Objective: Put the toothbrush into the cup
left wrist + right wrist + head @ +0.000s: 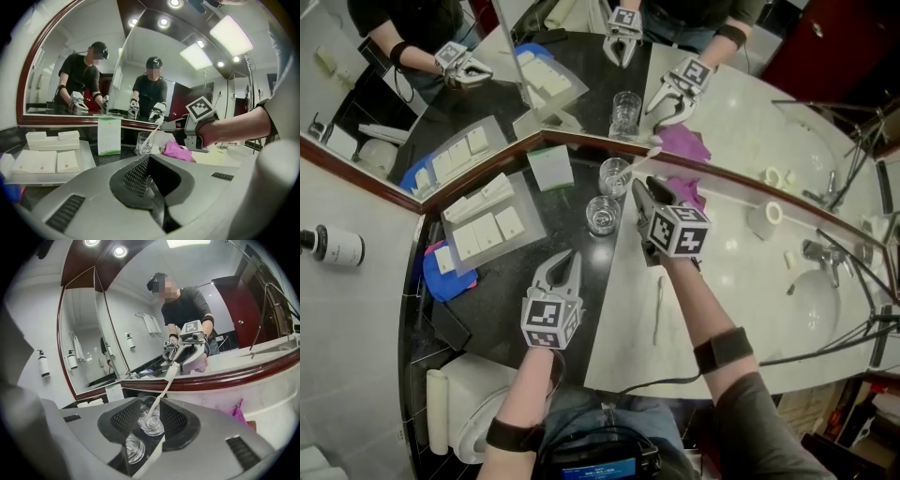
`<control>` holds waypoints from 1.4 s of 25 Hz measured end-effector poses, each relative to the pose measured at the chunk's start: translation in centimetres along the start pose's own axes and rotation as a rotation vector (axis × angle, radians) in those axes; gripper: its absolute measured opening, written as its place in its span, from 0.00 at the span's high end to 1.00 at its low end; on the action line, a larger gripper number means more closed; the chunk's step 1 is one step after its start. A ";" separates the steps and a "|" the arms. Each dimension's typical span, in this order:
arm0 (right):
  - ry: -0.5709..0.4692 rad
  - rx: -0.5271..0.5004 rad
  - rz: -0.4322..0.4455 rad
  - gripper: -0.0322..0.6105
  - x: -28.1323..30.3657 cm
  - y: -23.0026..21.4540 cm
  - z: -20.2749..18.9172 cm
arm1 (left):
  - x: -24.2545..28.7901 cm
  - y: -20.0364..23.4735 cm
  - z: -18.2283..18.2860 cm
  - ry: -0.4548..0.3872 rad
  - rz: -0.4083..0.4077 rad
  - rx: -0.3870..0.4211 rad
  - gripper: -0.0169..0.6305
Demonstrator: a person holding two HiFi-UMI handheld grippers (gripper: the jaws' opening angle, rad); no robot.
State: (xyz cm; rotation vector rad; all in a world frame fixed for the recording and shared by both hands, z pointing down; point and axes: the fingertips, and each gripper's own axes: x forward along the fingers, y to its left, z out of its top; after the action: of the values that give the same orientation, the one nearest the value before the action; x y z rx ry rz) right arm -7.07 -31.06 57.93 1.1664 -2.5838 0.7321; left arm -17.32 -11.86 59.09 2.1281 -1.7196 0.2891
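Bathroom vanity table (501, 302): dark stone under the left claw (149, 163), white surface under the right claw (639, 190), with mirrors (412, 103) along the far edge.

Right claw: released. Both jaws stand apart and nothing is pressed between the pads. In the right gripper view, the cup (151, 421) appears framed between the two open jaws, just ahead of the tips. In the head view, it sits just beside the tips, on their left.

Toothbrush (162, 391): white, standing in that cup. The lower end rests inside the glass. The upper end leans out over the rim, up and away from the right claw, toward the mirror.

Second cup (603, 215): clear glass, with no visible contents, just beside the first and nearer the person, to the left of the right claw's body.

Pink cloth (687, 191): on the white surface, immediately right of the right claw.

Left claw: clenched, jaws together, gripping nothing. It is held above the dark stone, well back from both cups.

Card (550, 167), white and green, stands upright ahead of the left claw. Tray (464, 255) of white packets lies to its left
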 end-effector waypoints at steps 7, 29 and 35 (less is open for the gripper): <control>0.035 -0.039 0.061 0.92 -8.4 3.3 1.0 | -4.2 -1.9 2.5 0.028 0.004 -0.015 0.97; 0.149 0.097 -0.116 0.93 -27.3 1.3 -8.4 | -9.5 -7.7 5.0 0.073 -0.124 0.058 0.97; 0.167 0.128 -0.145 0.93 -29.3 1.2 -10.8 | -10.2 -9.7 4.0 0.090 -0.174 0.130 0.97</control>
State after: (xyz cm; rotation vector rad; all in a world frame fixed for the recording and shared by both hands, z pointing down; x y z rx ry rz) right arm 11.34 -5.90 55.48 1.2556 -2.3189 0.9307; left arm -10.56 -2.82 49.83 2.3026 -1.4911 0.4506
